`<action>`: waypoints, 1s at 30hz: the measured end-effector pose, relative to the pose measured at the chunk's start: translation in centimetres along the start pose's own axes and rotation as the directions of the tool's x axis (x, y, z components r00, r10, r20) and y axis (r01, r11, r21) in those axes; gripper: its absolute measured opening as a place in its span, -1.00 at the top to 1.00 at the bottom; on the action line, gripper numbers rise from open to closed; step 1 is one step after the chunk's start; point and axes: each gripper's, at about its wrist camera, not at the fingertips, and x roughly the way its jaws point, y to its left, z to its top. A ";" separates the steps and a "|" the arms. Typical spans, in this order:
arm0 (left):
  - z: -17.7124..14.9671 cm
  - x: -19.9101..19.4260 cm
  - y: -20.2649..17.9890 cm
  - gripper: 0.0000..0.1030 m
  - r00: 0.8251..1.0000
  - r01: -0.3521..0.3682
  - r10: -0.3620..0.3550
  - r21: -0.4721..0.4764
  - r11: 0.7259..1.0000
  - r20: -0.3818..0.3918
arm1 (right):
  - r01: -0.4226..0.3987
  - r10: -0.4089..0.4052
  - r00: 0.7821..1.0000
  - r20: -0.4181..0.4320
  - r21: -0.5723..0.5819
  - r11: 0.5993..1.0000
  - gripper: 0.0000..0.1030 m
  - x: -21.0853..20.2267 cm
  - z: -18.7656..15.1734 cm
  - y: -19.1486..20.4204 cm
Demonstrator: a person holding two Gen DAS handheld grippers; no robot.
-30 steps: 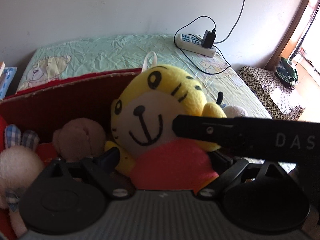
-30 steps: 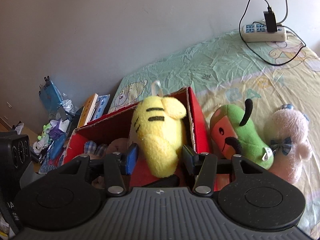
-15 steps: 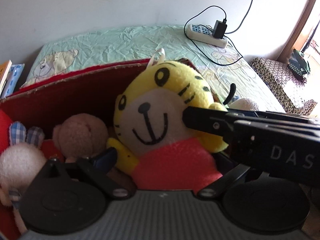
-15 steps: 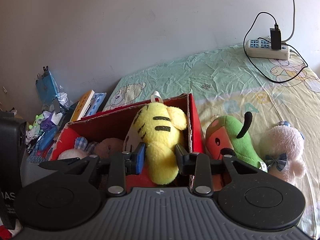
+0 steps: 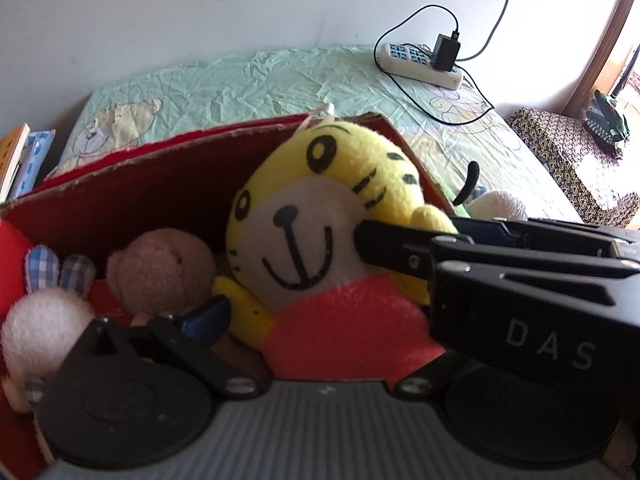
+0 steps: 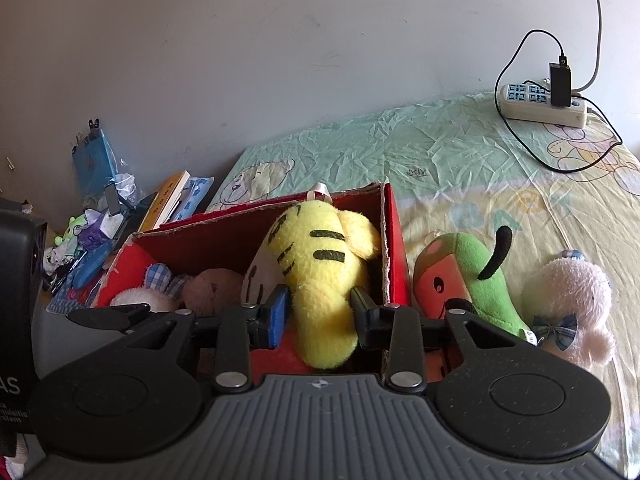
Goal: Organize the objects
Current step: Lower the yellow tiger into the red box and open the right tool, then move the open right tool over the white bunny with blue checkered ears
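Observation:
A yellow tiger plush [image 5: 320, 216] in a red shirt sits in the right end of the red cardboard box [image 5: 160, 184]. My left gripper [image 5: 320, 320] stands open wide around its red body; the blue pad [image 5: 204, 316] is by the tiger's arm, and the other finger is hidden behind the right gripper's black body. In the right wrist view, my right gripper [image 6: 320, 312] is shut on the tiger plush [image 6: 320, 272], its pads pressing into the yellow side. A brown bear plush [image 5: 160, 272] and a pale bunny plush [image 5: 44, 316] lie in the box to the left.
On the bed sheet right of the box lie a green and orange plush [image 6: 468, 280] and a pink plush [image 6: 568, 304]. A power strip [image 6: 540, 108] with a cable sits at the far right by the wall. Books [image 6: 168, 200] and clutter are left of the bed.
The right gripper's jaws have come together onto the tiger's yellow side. The left gripper's jaws have spread wider around it. The tiger stays in the box.

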 end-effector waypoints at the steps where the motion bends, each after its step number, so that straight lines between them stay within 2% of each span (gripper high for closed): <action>1: 0.0 0.0 0.0 -0.98 1.000 -0.002 0.002 -0.001 1.000 -0.001 | -0.003 0.003 1.000 0.001 0.003 1.000 0.29 0.0 0.0 0.0; 8: 0.0 0.0 -0.1 -0.99 1.000 -0.017 0.017 -0.004 1.000 -0.006 | -0.024 0.025 1.000 -0.008 0.024 0.999 0.29 -0.5 -0.2 -0.3; 14: -0.2 -0.5 -0.5 -0.99 0.999 -0.054 0.054 -0.009 0.998 -0.008 | -0.046 0.046 0.999 -0.010 0.065 0.997 0.19 -1.2 -0.1 -0.7; 24: -0.3 -2.3 -0.6 -0.98 0.994 -0.108 0.109 -0.054 0.993 0.008 | -0.023 0.022 0.999 0.039 0.030 0.999 0.18 -3.6 -0.4 -0.6; 30: -0.2 -3.7 -1.8 -0.98 0.981 -0.188 0.189 -0.039 0.981 0.038 | 0.019 -0.022 0.997 0.078 0.032 0.999 0.16 -5.6 -0.4 -1.6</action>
